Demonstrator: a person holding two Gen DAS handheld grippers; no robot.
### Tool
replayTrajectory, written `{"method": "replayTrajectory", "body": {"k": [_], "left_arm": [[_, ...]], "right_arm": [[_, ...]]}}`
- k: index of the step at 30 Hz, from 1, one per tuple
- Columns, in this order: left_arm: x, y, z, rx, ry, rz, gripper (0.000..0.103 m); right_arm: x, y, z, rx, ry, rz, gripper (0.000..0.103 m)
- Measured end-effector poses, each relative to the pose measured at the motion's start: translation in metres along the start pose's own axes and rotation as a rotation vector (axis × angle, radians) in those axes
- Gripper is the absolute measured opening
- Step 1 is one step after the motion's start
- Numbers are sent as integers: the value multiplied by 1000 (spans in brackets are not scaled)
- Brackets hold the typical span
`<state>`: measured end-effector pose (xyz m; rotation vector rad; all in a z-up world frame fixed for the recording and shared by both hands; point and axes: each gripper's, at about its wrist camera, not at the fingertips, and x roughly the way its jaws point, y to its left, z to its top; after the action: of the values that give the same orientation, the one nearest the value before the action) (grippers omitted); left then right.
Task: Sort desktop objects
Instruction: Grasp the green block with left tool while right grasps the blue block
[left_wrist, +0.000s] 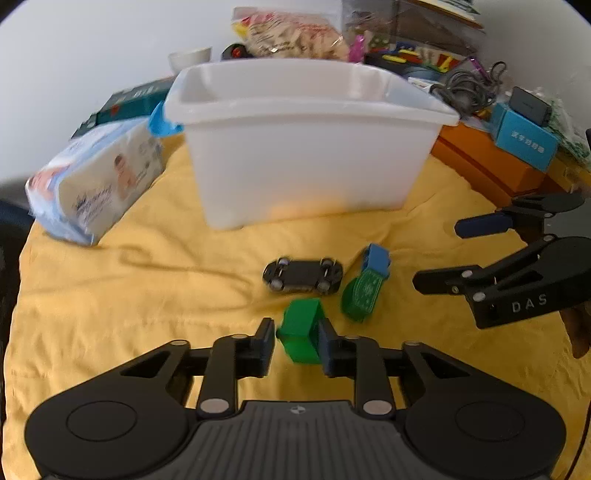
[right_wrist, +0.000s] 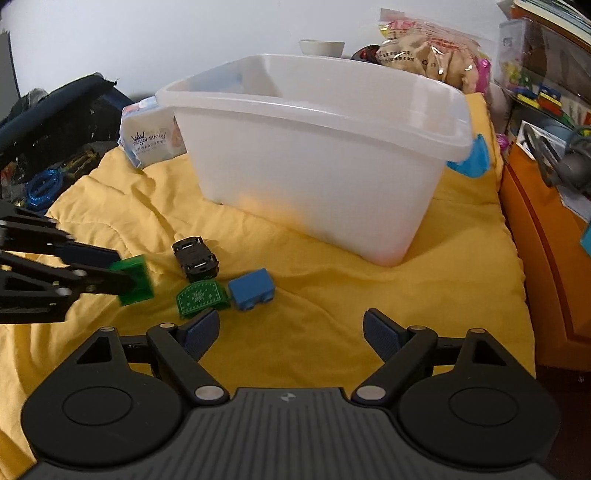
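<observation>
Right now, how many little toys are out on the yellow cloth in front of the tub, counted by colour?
Green: 2, the green block pinched in the left gripper and the green patterned piece.
Blue: 1, the blue block.
Black: 1, the upside-down toy car.
Total: 4

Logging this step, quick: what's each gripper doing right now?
Left gripper: closed on the green block.
Right gripper: open, holding nothing.

Even daylight, soft shadows on the yellow cloth (left_wrist: 110, 295), slight motion blur, strong fisheye bending at edges
</observation>
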<state>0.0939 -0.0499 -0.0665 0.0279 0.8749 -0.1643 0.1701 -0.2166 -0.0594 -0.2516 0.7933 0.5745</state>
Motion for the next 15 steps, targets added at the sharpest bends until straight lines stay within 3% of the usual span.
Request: {"method": "replayTrajectory", "body": {"k": [2,5,7,8,9,12,15], "left_arm": [[6,-1,-3,5,32,15,64],[15,-3,-7,22,42,25,64],[19,-3,-7,16,42,14,61],[21,-4,-7,20,41,11,47],[24,-5,-7,32,49,20,39],[23,-6,-8,38,29,23,39],[19,-4,-8,30,24,23,39]], "right_arm": [[5,2,-1,-24,12,4,88],[9,2,0,-38,21,0,88],[9,1,1,-46,17,-2,85],[11,1,1,-59,14,-3,84],[12,2,2,-75,13,-6,81],[17,3,3,-97,17,-1,69],[21,3,4,-95,18,15,67]]}}
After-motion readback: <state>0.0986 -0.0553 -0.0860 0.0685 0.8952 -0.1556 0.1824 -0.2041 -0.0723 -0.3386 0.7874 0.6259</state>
